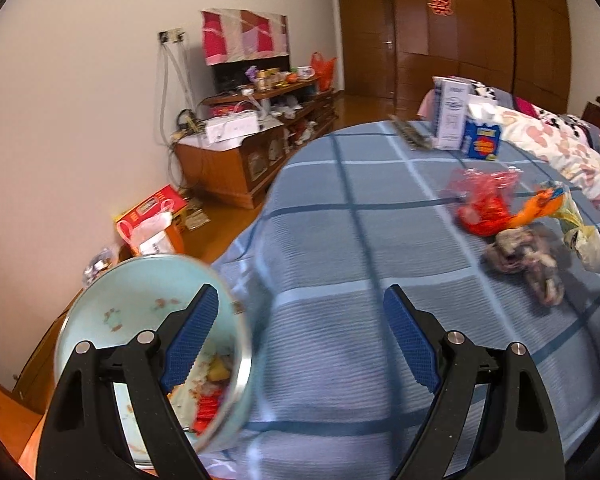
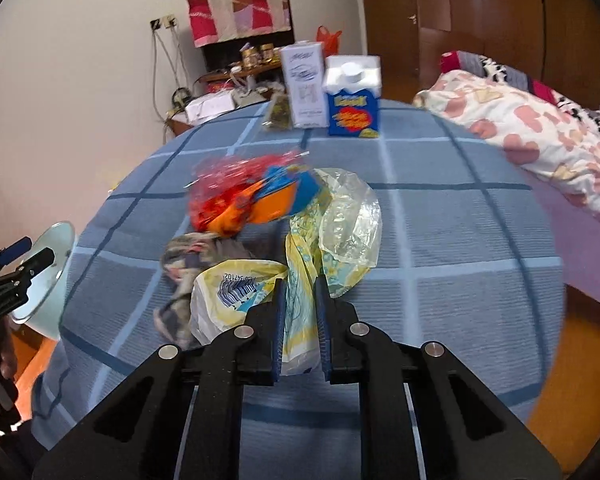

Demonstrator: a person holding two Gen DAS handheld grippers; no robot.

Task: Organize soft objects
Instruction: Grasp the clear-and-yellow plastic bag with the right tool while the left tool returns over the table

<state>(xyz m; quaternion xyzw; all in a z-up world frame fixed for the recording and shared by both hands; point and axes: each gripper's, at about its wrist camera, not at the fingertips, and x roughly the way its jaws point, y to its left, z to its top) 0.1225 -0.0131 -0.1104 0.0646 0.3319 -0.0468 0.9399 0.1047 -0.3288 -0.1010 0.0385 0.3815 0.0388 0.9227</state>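
My right gripper is shut on a yellow-and-white plastic bag, whose clear part billows ahead of the fingers. Just beyond it on the blue checked bedspread lie a red plastic bag, an orange-and-blue bag and a crumpled grey cloth. The left wrist view shows the same heap at the right: red bag, orange bag, yellow bag, grey cloth. My left gripper is open and holds nothing, over the bed's left edge above a pale blue bin.
The bin holds scraps and stands on the floor beside the bed. A white carton, a blue carton and a dark packet stand at the bed's far end. A heart-print quilt lies at right. A cluttered wooden cabinet lines the wall.
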